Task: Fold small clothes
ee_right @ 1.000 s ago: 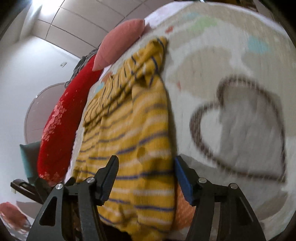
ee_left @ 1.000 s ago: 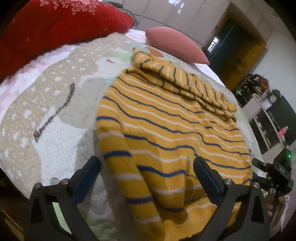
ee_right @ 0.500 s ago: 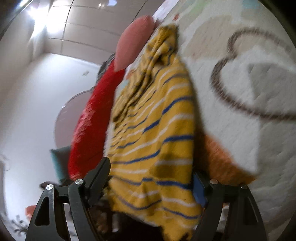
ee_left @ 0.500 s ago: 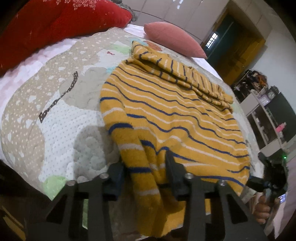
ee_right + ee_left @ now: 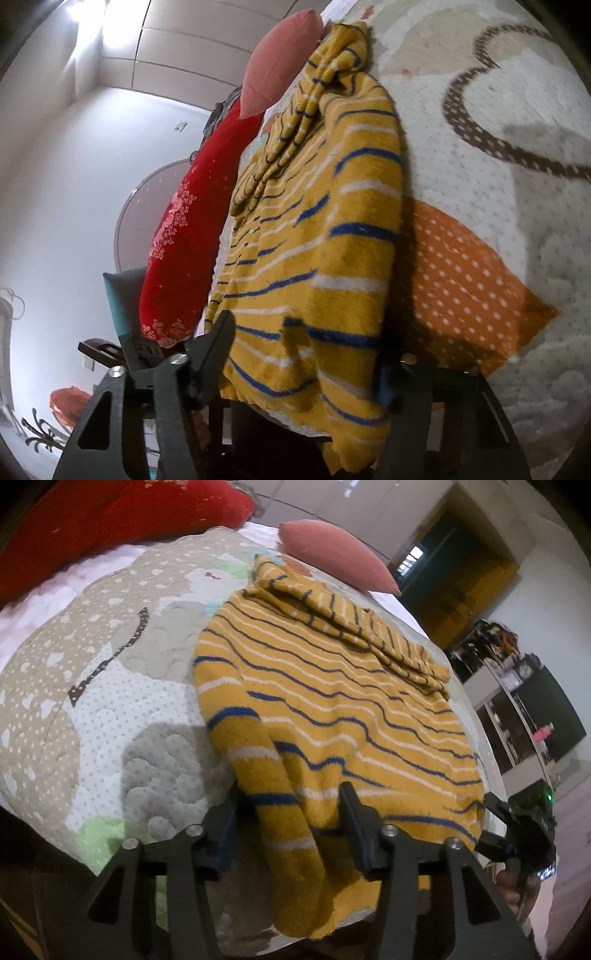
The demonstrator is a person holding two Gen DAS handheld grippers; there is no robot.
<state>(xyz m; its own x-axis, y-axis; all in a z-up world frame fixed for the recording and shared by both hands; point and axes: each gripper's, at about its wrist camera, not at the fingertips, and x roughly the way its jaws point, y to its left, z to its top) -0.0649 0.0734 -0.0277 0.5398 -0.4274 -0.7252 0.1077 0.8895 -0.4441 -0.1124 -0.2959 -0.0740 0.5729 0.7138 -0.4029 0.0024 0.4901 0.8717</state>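
Now the sweater [image 5: 332,709] is lying flat on the quilt [image 5: 110,701], its near hem hanging over the bed's near edge and its sleeves bunched at the far end below the pink pillow [image 5: 336,557]. The left gripper [image 5: 291,812] is pinching the near-left hem corner, fingers drawn in against a thick fold of knit. The right gripper [image 5: 306,343] is straddling the near-right corner; its fingers are sitting wide with cloth between them, so I cannot tell whether it is truly gripping. That is the risk, I judge: if only the left side is holding, a lift toward the far end is likely dragging the sweater askew and skewing the fold. The left pinch is also catching a doubled layer, which may be slipping loose.
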